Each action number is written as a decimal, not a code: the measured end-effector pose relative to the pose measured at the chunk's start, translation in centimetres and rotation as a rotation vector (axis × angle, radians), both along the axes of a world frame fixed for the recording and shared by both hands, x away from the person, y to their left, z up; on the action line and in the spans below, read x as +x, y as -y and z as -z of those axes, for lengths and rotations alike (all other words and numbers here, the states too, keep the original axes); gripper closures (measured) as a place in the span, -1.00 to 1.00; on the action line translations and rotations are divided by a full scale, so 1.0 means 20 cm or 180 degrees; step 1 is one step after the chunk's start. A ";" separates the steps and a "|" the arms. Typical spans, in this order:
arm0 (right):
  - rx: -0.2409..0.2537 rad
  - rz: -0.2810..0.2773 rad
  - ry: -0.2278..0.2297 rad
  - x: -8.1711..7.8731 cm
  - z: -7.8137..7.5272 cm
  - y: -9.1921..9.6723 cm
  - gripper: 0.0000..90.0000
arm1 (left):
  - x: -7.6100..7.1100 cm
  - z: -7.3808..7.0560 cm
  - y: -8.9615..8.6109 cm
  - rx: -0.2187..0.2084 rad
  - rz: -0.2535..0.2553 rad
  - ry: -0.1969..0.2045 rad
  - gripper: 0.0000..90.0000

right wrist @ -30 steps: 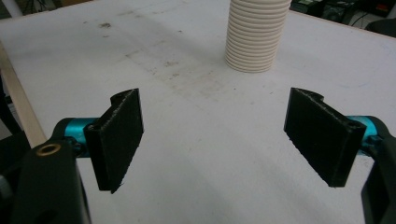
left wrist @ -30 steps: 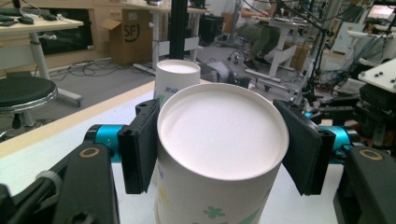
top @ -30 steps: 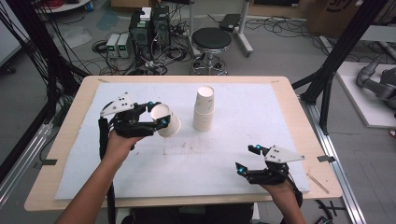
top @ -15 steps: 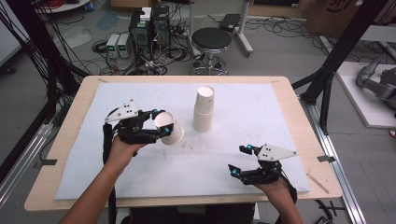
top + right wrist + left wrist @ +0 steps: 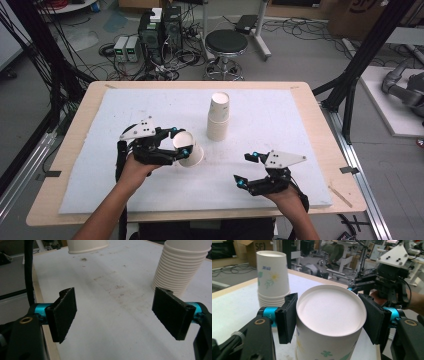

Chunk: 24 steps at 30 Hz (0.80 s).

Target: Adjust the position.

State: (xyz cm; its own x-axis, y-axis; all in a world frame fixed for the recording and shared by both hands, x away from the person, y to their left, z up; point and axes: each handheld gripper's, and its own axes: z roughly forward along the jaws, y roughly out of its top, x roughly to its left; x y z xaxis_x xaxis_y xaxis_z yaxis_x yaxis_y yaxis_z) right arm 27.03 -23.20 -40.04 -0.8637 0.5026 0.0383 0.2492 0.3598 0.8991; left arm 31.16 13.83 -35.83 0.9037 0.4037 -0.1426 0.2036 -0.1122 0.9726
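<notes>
The left gripper (image 5: 179, 142) holds one paper cup (image 5: 189, 149) between its two jaws. The pads press on the cup wall from both sides, just under the closed bottom, so the jaws stand as wide as the cup. In the high view the cup is tipped, with its open mouth toward 10 o'clock and its closed bottom toward 4 o'clock, at the left of the table centre. In the left gripper view the closed bottom of the cup (image 5: 331, 315) faces the camera, and the pads (image 5: 287, 317) sit at 9 and 3 o'clock of it.

The stack of cups (image 5: 218, 117) stands upside down on the white mat (image 5: 280, 120), near the held cup, at 1 o'clock from it.

The right gripper (image 5: 248, 170) is at 4 o'clock from the held cup, well apart from it. Its jaws are wide apart and hold nothing; in the right gripper view there is bare mat (image 5: 112, 315) between them, and the stack (image 5: 180, 270) is at 1 o'clock.
</notes>
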 end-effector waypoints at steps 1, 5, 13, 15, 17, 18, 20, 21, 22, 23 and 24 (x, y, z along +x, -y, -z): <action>0.0000 0.0000 0.0000 0.00 0.00 0.00 -0.55 | 0.00 0.00 0.01 -0.0015 0.0015 -0.0008 -0.22; -0.0011 -0.0092 0.0026 0.02 -0.01 -0.05 -0.55 | -0.02 0.01 0.03 0.0008 0.0137 -0.0014 -0.22; -0.0034 -0.0230 -0.0005 0.04 -0.03 -0.12 -0.55 | -0.04 0.01 0.08 0.0054 0.0289 -0.0018 -0.21; -0.0028 -0.0248 -0.0009 0.04 -0.03 -0.13 -0.55 | -0.04 0.01 0.08 0.0060 0.0298 -0.0010 -0.21; -0.0027 -0.0291 -0.0019 0.05 -0.03 -0.15 -0.55 | -0.04 0.02 0.09 0.0045 0.0327 -0.0031 -0.21; -0.0022 -0.0307 -0.0030 0.05 -0.03 -0.15 -0.55 | -0.05 0.02 0.10 0.0045 0.0370 -0.0035 -0.21; -0.0022 -0.0345 -0.0039 0.05 -0.03 -0.17 -0.55 | -0.05 0.02 0.12 0.0050 0.0411 -0.0041 -0.21; -0.0019 -0.0374 -0.0038 0.05 -0.03 -0.18 -0.55 | -0.05 0.02 0.13 0.0058 0.0450 -0.0038 -0.21; -0.0014 -0.0397 -0.0036 0.05 -0.04 -0.19 -0.55 | -0.05 0.03 0.14 0.0061 0.0470 -0.0043 -0.21; -0.0012 -0.0417 -0.0053 0.05 -0.04 -0.20 -0.55 | -0.04 0.03 0.14 0.0073 0.0494 -0.0050 -0.21; -0.0012 -0.0417 -0.0053 0.05 -0.04 -0.20 -0.55 | -0.04 0.03 0.14 0.0073 0.0494 -0.0050 -0.21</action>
